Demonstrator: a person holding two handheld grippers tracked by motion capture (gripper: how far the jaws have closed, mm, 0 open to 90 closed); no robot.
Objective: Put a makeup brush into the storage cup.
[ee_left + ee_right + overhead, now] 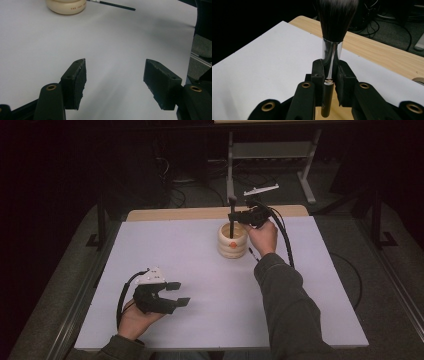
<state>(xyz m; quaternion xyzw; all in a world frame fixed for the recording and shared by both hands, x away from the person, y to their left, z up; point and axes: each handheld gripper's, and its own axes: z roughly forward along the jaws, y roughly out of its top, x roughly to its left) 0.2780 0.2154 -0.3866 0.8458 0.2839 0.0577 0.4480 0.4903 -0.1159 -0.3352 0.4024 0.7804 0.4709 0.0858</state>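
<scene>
A cream ringed holder stands at the far middle of the white sheet. My right gripper hovers just above its mouth, shut on a make-up brush that hangs upright with its handle end inside the holder. In the right gripper view the jaws clamp the brush's silver ferrule, dark bristles beyond them. My left gripper rests low near the front left, open and holding nothing, as its own view confirms. The holder sits far ahead of it.
A thin black brush lies on the sheet just right of the holder, also visible as the thin brush. The wooden table edge runs along the far side. A metal stand is behind the table.
</scene>
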